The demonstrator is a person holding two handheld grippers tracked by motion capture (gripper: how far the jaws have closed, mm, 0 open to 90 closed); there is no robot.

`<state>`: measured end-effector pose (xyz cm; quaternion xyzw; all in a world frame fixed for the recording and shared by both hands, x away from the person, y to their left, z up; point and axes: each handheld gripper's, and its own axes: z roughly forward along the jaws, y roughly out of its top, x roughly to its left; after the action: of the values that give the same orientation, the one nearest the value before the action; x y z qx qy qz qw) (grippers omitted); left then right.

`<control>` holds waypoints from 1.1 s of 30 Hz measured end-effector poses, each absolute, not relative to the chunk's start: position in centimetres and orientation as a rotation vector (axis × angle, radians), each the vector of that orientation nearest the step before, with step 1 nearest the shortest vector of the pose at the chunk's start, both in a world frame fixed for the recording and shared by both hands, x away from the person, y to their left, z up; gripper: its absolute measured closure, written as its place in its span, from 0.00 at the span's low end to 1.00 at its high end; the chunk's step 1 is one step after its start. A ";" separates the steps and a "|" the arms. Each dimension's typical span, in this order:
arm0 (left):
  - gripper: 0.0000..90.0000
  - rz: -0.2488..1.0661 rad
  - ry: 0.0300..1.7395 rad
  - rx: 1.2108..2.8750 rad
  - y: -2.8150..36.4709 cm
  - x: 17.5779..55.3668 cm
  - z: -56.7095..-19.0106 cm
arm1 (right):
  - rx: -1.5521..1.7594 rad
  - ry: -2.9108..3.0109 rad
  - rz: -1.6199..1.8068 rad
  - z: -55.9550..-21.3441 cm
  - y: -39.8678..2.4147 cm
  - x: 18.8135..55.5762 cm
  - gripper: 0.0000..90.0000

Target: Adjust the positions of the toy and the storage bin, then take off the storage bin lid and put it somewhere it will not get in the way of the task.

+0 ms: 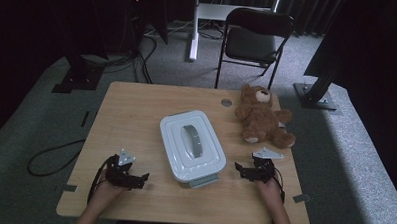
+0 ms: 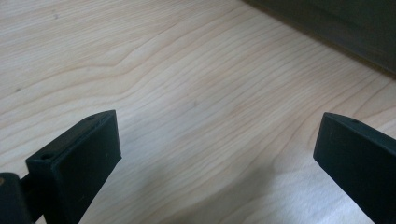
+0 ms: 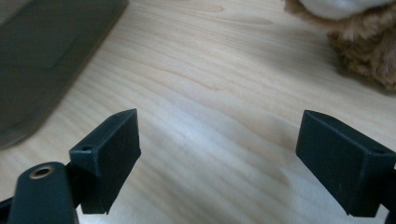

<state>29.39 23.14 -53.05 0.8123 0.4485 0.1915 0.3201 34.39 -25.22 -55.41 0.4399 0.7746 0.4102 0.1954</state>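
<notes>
A dim room with grey carpet and a black folding chair (image 1: 255,41) surrounds the wooden surface (image 1: 136,115). At its centre sits the lidded white container (image 1: 191,144) (teddy bear (image 1: 261,116) beside). Left tool (image 1: 143,178) and right tool (image 1: 238,168) flank it, jaws spread wide, empty.

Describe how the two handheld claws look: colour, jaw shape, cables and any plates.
The left claw and the right claw are black, each with two flat, blocky rectangular jaws bearing small screw holes. A grey three-cornered plate sits on top of each. A thin black cable loops back from each toward the person's wrist. No sleeves are visible on the forearms.
</notes>
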 end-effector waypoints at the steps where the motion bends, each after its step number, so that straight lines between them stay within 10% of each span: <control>1: 0.02 0.503 1.180 2.136 23.4 29.2 -53.0 | 1.229 2.174 1.147 -55.4 -25.4 34.2 0.14; 17: 0.02 0.434 1.142 2.045 25.9 26.9 -48.8 | 1.347 2.098 1.066 -56.0 -29.0 31.6 0.14; 33: 0.02 0.481 0.928 2.032 20.5 27.4 -43.0 | 1.456 2.038 0.916 -56.4 -29.7 31.6 0.13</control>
<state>27.40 20.48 -43.03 0.8088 0.3696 0.1916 0.4154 31.65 -29.70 -56.40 0.5306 0.7427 0.3340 0.2352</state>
